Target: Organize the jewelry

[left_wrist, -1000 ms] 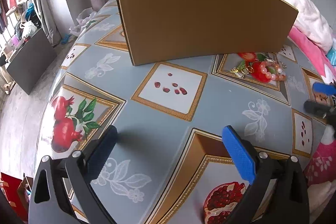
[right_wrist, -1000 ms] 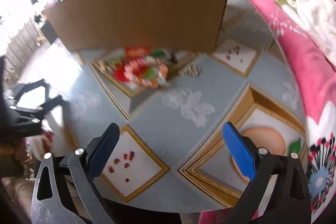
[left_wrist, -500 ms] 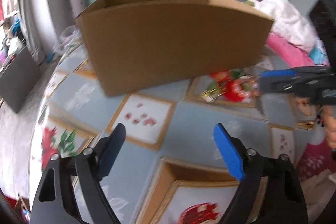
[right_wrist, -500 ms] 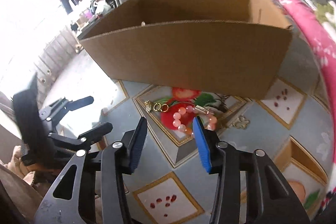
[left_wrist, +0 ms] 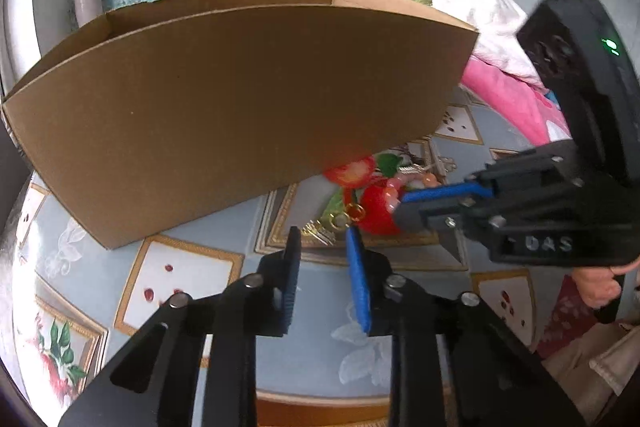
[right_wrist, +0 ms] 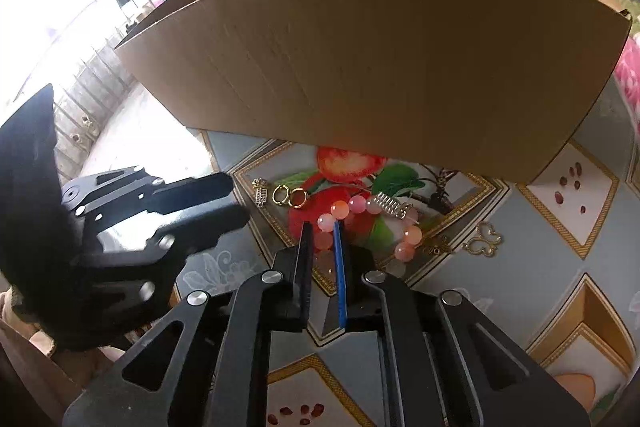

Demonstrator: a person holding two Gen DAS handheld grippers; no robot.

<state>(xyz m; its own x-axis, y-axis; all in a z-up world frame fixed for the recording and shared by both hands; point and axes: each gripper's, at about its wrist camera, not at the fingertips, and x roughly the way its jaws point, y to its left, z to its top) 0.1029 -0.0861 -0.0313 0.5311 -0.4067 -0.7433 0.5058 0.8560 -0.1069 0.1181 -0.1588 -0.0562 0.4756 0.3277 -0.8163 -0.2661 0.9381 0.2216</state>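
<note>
A pink bead bracelet point(right_wrist: 372, 223) lies on the patterned tablecloth in front of a brown cardboard box point(right_wrist: 380, 59). My right gripper point(right_wrist: 322, 243) has its jaws narrowed around the bracelet's left beads, which sit in the gap between them. Two gold rings point(right_wrist: 290, 195) and a small gold charm point(right_wrist: 260, 193) lie left of the bracelet, and gold butterfly pieces point(right_wrist: 484, 241) lie to its right. My left gripper point(left_wrist: 322, 247) is partly closed and empty, just short of the gold rings point(left_wrist: 348, 217). The box point(left_wrist: 240, 107) fills the left wrist view's middle.
The table carries a grey-blue cloth with pomegranate prints point(left_wrist: 180, 279). A pink and white blanket point(left_wrist: 508, 75) lies at the right. My right gripper's body point(left_wrist: 540, 215) reaches in from the right in the left wrist view.
Both grippers moved in toward the jewelry in front of the box and narrowed their jaws. The right gripper's jaws now straddle the bracelet's beads.
</note>
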